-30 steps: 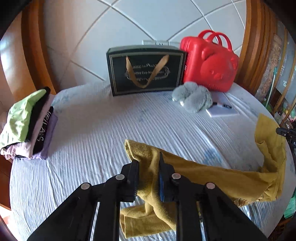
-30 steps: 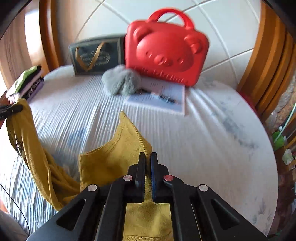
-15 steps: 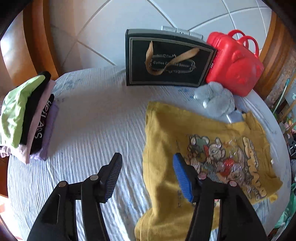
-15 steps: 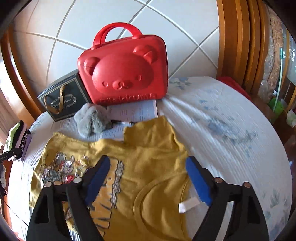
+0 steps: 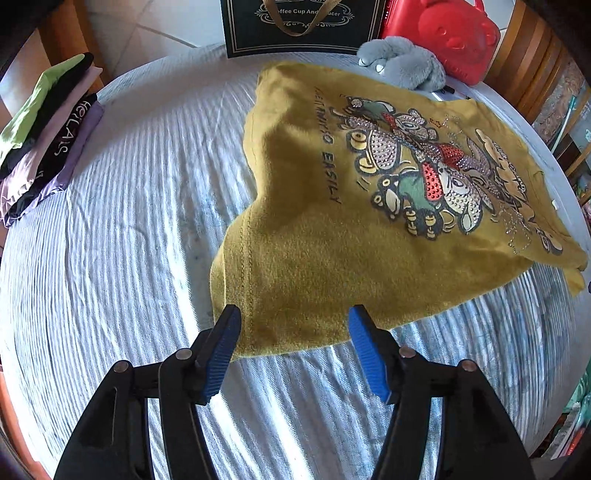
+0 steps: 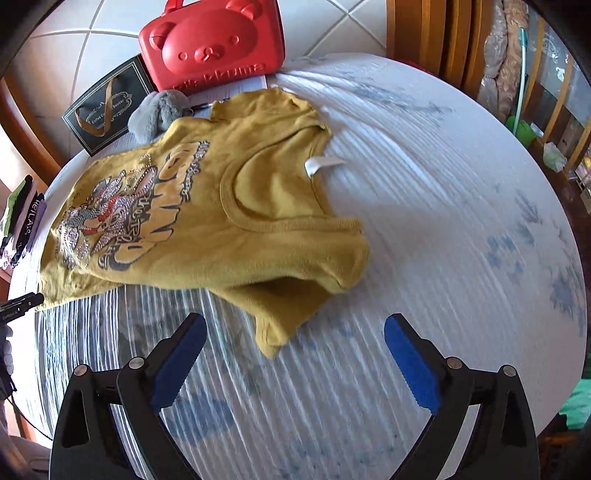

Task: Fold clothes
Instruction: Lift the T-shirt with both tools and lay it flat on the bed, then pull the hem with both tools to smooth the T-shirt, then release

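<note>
A mustard yellow T-shirt [image 5: 332,229] with a sequinned cartoon print lies spread face up on the white ribbed cloth of the round table [image 5: 129,221]. My left gripper [image 5: 293,317] is open, its blue pads either side of the shirt's hem corner, holding nothing. In the right wrist view the same T-shirt [image 6: 221,206] shows its collar and a white label. My right gripper [image 6: 295,325] is open just short of the near sleeve, with nothing between its fingers.
A stack of folded clothes [image 5: 48,125] sits at the table's left edge. At the back stand a dark gift bag [image 5: 303,26], a red bear-faced case [image 6: 214,40] and a grey plush toy [image 5: 402,62] on papers. Wooden chairs [image 6: 443,40] ring the table.
A second ago both grippers were shut on the lifted, bunched shirt. They let it go spread flat on the table, opened, and have since moved closer to its near edge.
</note>
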